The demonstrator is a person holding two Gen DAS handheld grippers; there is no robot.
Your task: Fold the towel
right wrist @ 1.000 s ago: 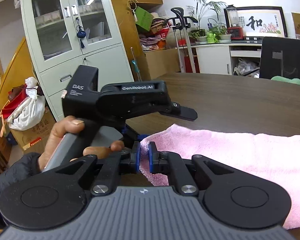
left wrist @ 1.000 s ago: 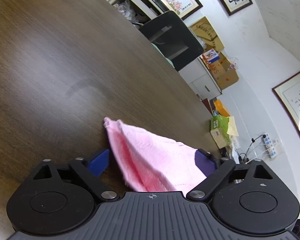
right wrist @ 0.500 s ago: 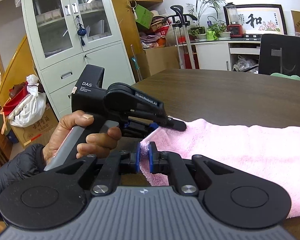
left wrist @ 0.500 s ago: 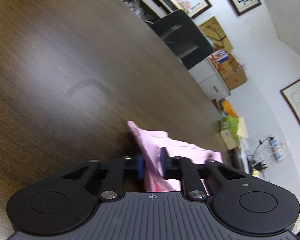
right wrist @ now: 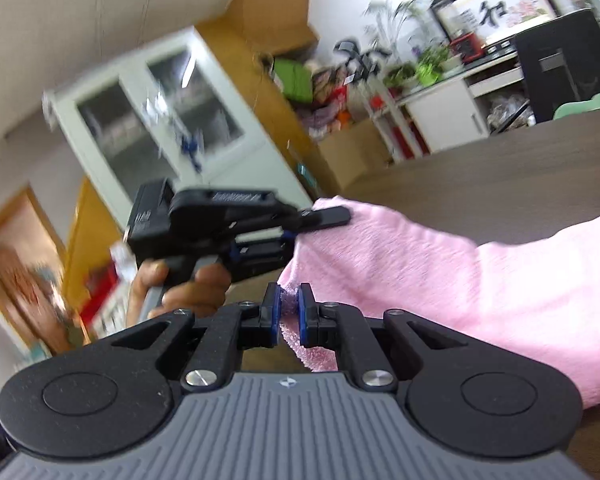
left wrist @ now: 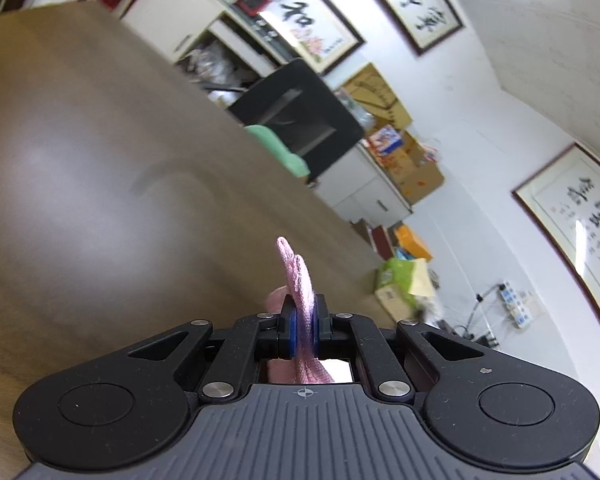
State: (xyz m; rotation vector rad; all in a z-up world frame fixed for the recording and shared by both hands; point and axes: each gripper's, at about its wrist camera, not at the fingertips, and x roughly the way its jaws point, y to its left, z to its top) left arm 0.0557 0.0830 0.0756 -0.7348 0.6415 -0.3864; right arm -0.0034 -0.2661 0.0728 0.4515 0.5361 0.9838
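Observation:
A pink towel [right wrist: 440, 272] stretches across the dark wooden table [right wrist: 520, 168], lifted at its near end. My right gripper [right wrist: 287, 309] is shut on one corner of it. My left gripper [right wrist: 296, 236], held in a person's hand [right wrist: 192, 284], pinches the neighbouring corner a little farther off and higher. In the left wrist view that gripper [left wrist: 304, 318] is shut on a doubled edge of the towel [left wrist: 296, 276], which sticks up between the blue pads, above the table [left wrist: 100, 160].
A black office chair [left wrist: 300, 120] with a green cushion [left wrist: 276, 148] stands at the table's far side. Behind it are white cabinets [left wrist: 364, 192], cardboard boxes and framed calligraphy. A glass-door cupboard [right wrist: 160, 120] and a doorway lie left of the table.
My left gripper shut on the towel's corner and lifted it off the table. My right gripper, still shut on its corner, moved sideways and rolled; the towel's near end rose.

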